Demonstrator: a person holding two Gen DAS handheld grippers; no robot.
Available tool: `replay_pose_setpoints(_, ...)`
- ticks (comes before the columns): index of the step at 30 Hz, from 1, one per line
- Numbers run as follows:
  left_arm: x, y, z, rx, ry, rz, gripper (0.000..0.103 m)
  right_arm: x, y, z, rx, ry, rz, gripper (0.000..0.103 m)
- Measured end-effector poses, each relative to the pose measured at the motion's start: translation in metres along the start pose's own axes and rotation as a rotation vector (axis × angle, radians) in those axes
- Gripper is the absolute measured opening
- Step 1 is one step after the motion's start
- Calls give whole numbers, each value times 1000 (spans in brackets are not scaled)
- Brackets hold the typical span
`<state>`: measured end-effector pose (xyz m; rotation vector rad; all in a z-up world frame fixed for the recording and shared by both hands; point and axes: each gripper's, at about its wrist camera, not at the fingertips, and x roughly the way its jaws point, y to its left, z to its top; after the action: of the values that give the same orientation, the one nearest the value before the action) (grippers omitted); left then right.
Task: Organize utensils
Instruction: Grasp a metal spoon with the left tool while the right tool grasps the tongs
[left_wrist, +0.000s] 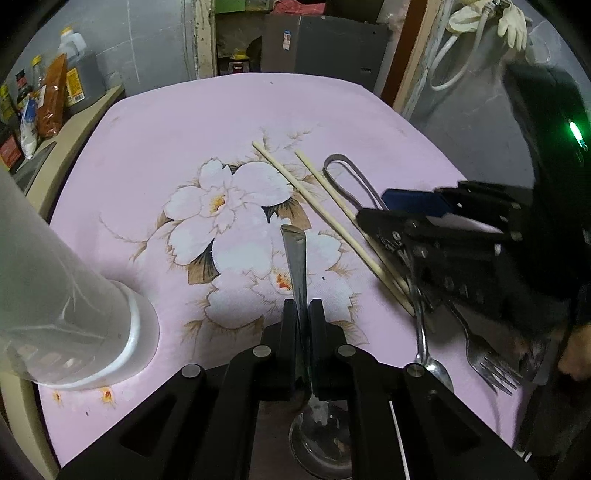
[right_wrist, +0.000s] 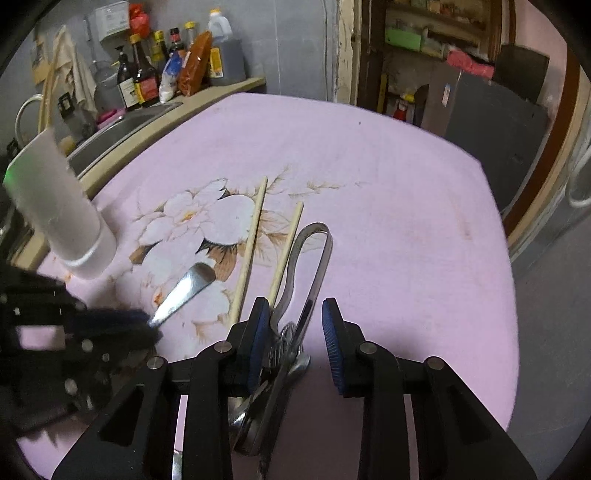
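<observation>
Left wrist view | left gripper (left_wrist: 303, 314) pinches the flat handle of a large steel spoon (left_wrist: 297, 258), bowl under the fingers, over the pink flowered tablecloth (left_wrist: 166, 147) | right gripper (right_wrist: 295, 325) spread above the steel tongs (right_wrist: 314, 258), beside two pale wooden chopsticks (right_wrist: 251, 243) | white translucent plastic cup (left_wrist: 66, 295) at left

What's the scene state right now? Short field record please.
surface: pink floral tablecloth
left gripper: shut on large spoon, handle pointing away
right gripper: open, over metal tongs
chopsticks: two, lying side by side on the cloth, left of the tongs
small spoon and fork: flat on the cloth near the right gripper
white cylindrical holder: on the left of the cloth
</observation>
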<state>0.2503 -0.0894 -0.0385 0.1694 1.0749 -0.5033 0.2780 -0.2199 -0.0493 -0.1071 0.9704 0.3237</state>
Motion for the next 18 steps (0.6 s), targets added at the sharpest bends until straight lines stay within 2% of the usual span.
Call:
replay_pose_setpoints(8,4,5,8,-36,47,-38,7,15,-15,23,94,98,56,24)
replay_pose_setpoints(9,4,5,7,-44,39,-41,6,13,-16,22,96,91,47,20)
replay_pose_setpoints(14,-4,9,-3,-90,-21,-42,5,0,-11,6,96,28,44,16)
replay_pose_setpoints(18,-12,12,-10,-105,-59,-61,3,-15,-8,-10,114,-43,75,16)
